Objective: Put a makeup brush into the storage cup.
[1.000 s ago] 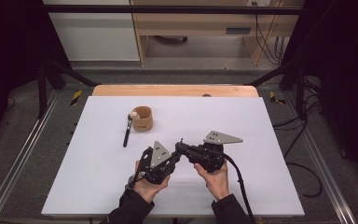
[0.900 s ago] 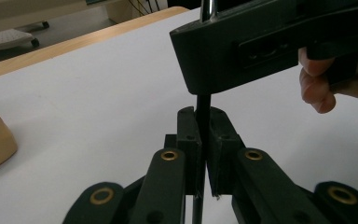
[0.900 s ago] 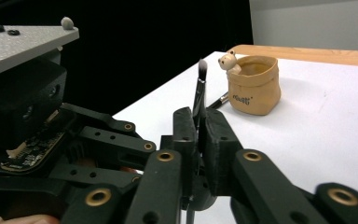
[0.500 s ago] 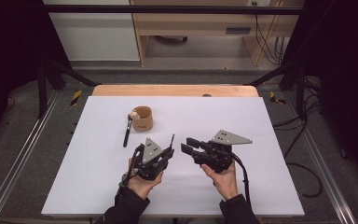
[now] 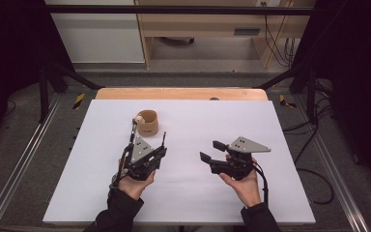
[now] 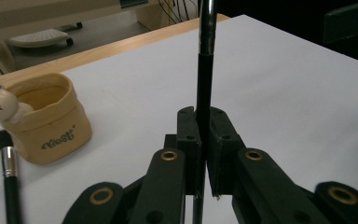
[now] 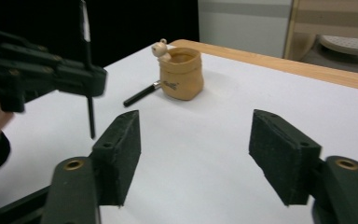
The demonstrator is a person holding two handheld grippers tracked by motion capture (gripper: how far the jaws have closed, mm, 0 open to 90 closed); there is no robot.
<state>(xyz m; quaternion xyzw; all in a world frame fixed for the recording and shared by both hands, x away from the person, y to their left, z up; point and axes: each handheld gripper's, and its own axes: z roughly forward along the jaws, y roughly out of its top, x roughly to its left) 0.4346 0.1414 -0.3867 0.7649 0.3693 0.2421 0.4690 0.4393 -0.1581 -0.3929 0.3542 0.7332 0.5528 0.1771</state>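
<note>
Left gripper clamped one upright brush; my right gripper's jaws had just opened, empty; a second brush lay by one pouch.

looks like a lab or recording studio rigged for data capture. white desk with a wooden edge, framed by black metal struts and aluminium rails on a grey carpeted floor. black curtains down both sides. bundles of cables hanging beside a wooden bench at the back, more cable trailing over the floor at the right.
</note>
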